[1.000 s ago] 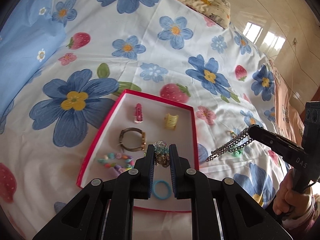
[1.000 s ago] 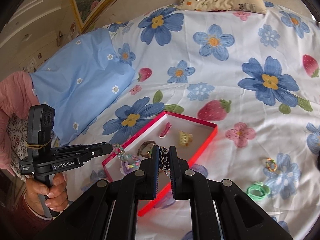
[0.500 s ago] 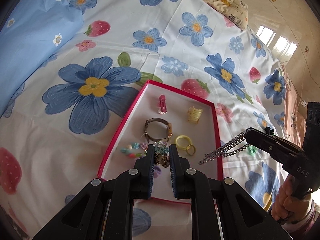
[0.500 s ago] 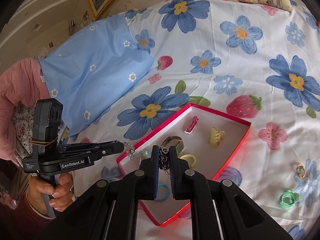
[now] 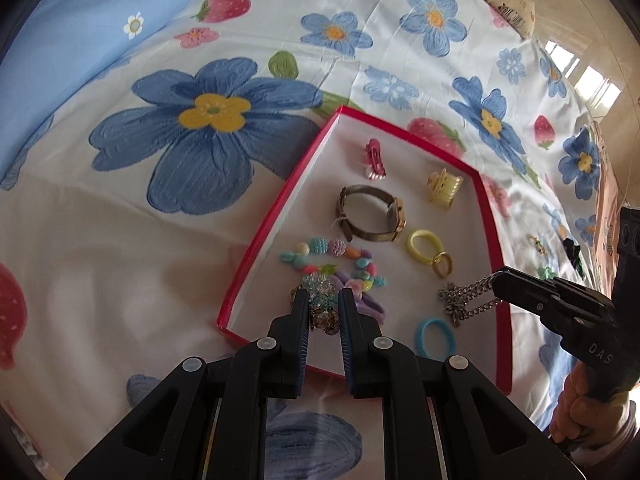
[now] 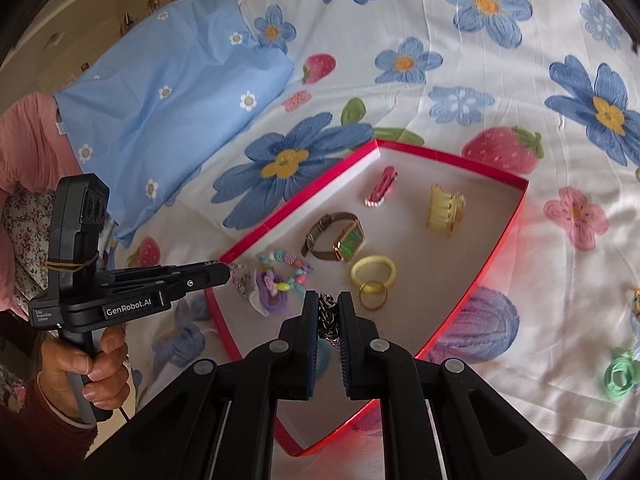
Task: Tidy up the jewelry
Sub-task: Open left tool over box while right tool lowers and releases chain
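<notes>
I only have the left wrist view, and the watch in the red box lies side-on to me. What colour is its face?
Observer: The watch has a green face in a gold frame.
Operator: Is the chain properly clamped on the right?
Observer: Yes, the chain sits between the pads of the right tongs, which are shut on it.
Operator: What holds the left tool?
Observer: A bare hand wraps the handle of the left tongs.
</notes>
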Motion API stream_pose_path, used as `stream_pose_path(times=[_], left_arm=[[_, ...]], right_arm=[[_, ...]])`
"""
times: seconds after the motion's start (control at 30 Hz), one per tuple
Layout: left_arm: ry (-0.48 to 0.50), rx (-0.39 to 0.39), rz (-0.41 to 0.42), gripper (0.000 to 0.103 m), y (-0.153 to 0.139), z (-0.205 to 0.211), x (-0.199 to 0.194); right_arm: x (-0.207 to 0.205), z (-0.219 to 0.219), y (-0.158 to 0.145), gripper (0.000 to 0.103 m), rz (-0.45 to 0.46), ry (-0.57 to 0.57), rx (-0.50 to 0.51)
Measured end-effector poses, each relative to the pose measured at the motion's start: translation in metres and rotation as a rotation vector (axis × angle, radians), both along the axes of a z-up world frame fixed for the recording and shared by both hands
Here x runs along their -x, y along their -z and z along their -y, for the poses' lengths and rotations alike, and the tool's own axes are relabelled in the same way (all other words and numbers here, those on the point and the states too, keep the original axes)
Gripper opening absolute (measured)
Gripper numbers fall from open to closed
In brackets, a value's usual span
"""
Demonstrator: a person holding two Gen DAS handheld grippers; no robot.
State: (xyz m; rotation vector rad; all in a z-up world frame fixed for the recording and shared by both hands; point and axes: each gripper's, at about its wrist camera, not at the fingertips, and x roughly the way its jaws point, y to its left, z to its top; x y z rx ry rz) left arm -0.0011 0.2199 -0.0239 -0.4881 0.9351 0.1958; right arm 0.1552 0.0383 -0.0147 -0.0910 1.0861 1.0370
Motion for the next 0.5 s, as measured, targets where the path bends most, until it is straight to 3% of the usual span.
stream_pose_path(times=[0.5], left_arm=[[0.006,-0.028,-0.05,0.016,0.019,0.007,-0.012]], right_arm=[[0.006,-0.018,0.03,0.009,-0.023,-0.06,0.123]])
